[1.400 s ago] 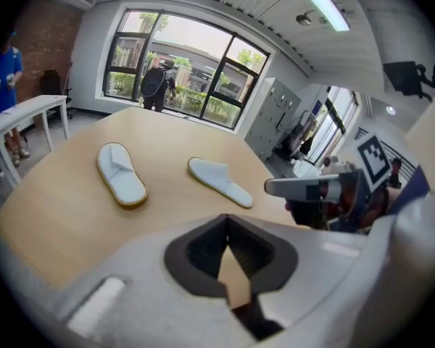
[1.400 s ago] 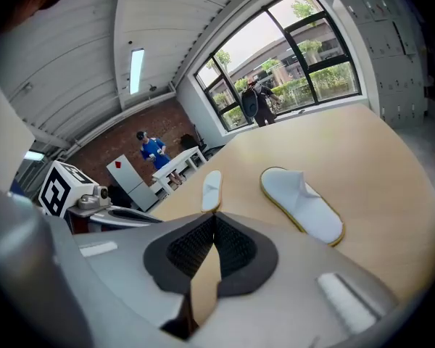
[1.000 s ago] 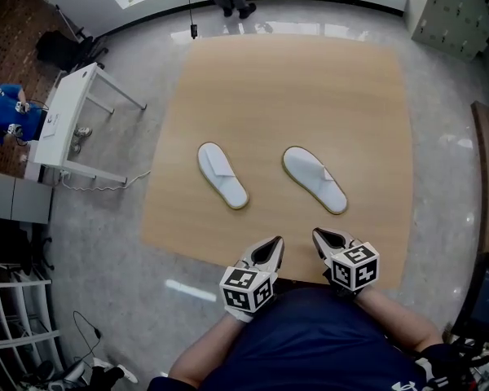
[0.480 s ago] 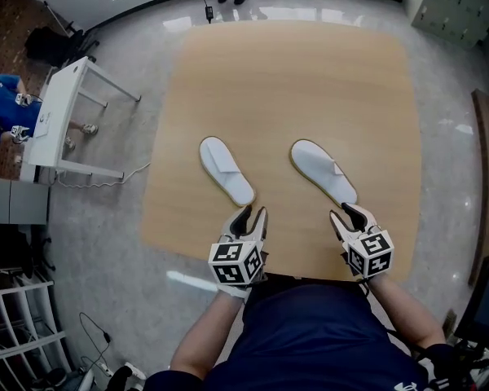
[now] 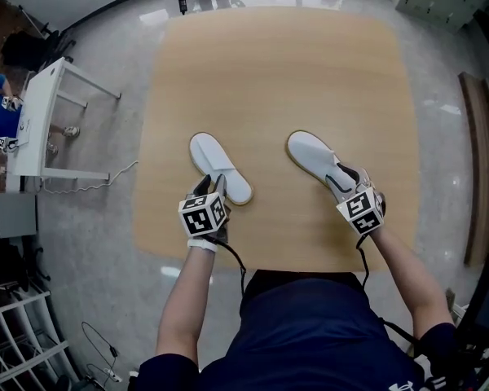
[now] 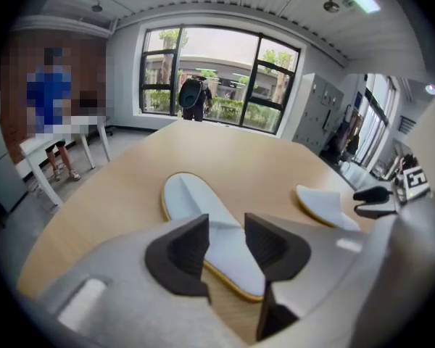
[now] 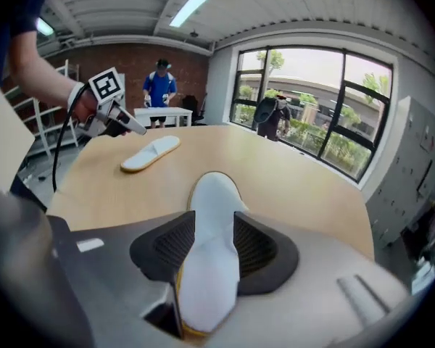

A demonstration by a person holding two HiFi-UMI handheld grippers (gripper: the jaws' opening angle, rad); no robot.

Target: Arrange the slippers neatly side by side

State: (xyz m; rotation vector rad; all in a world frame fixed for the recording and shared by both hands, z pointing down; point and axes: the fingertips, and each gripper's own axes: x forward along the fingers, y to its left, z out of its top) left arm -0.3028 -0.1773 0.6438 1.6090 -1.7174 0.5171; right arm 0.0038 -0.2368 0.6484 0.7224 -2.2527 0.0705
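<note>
Right claw [image 7: 213,239] grips a white, yellow-edged slipper [image 7: 216,193].

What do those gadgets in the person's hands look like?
The left gripper and right gripper each have a grey body ending in two dark ribbed pads, plus a cube with black-and-white square markers. A black cable trails back from each. The person wears a navy short-sleeved shirt.

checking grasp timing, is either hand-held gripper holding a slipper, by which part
The right hand-held gripper grips the right slipper across its heel end. The left hand-held gripper holds nothing, jaws apart over the left slipper.
</note>
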